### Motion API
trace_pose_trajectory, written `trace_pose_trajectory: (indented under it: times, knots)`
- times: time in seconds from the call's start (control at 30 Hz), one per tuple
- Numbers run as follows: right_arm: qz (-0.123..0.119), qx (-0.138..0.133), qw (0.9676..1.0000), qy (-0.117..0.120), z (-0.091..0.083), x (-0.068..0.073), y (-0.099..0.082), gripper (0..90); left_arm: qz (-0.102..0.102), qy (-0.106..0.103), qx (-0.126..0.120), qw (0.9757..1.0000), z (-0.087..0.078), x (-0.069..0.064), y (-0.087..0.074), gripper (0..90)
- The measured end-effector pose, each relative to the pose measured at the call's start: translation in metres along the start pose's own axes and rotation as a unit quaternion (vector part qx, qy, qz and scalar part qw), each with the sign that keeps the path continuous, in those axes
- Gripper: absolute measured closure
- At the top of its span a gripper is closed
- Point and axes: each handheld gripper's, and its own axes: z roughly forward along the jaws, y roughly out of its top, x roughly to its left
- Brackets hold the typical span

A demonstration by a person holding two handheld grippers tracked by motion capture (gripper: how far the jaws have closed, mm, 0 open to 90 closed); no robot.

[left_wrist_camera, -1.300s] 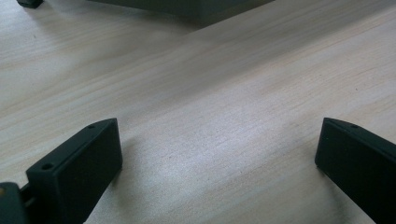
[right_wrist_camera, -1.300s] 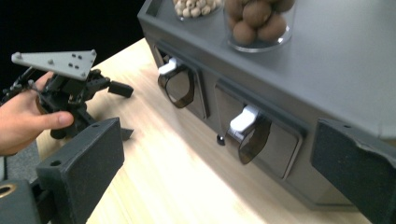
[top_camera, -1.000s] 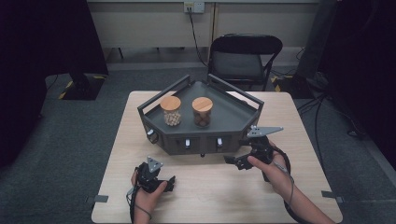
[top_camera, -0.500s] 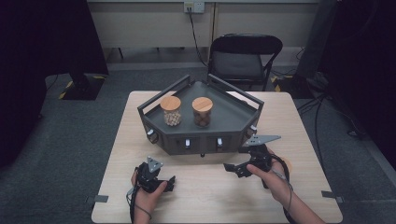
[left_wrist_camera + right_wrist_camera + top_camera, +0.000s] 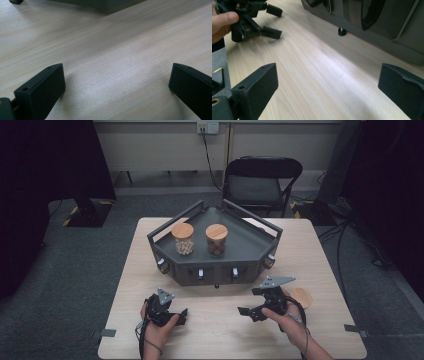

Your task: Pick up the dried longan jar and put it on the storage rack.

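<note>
A dark grey angular tray [image 5: 250, 251] stands mid-table, carrying two glass jars with wooden lids. One jar [image 5: 183, 239] contains pale balls, the other jar [image 5: 216, 240] brown ones. My left gripper [image 5: 181, 316] rests on the table in front of the tray's left part, open, with bare wood between its jaws [image 5: 116, 75]. My right gripper [image 5: 246, 312] is held low in front of the tray's right part and points left, open and empty [image 5: 327, 75]. The right gripper view also has the left gripper [image 5: 259, 18] and a thumb at its upper left.
A round wooden lid [image 5: 301, 297] lies flat on the table just right of my right hand. The tray's front wall [image 5: 387, 27] with knobs and a small foot [image 5: 341, 31] is close to the right gripper. A black folding chair [image 5: 261, 182] stands behind the table.
My right gripper has pulled back from the tray's front corner toward the table's near edge and turned to the left. The left gripper has stayed put.
</note>
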Motion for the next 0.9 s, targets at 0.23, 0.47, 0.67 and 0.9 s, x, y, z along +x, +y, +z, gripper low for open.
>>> trace_pose_trajectory:
  times: [0.23,0.47,0.67,0.9]
  knots:
    - [-0.006,0.01,0.9999,-0.001,-0.002,0.001,-0.011,2.3,0.0,0.0,0.0,1.0,0.0,0.0,0.0,0.0]
    - [-0.003,0.023,0.9997,0.008,-0.005,-0.003,-0.022,2.4,0.0,0.0,0.0,1.0,0.0,0.0,0.0,0.0]
    - [-0.004,0.025,0.9996,0.008,-0.009,-0.006,-0.028,2.5,0.0,0.0,0.0,1.0,0.0,0.0,0.0,0.0]
    - [-0.017,0.011,0.9998,0.005,-0.024,-0.004,-0.022,2.3,0.0,0.0,0.0,1.0,0.0,0.0,0.0,0.0]
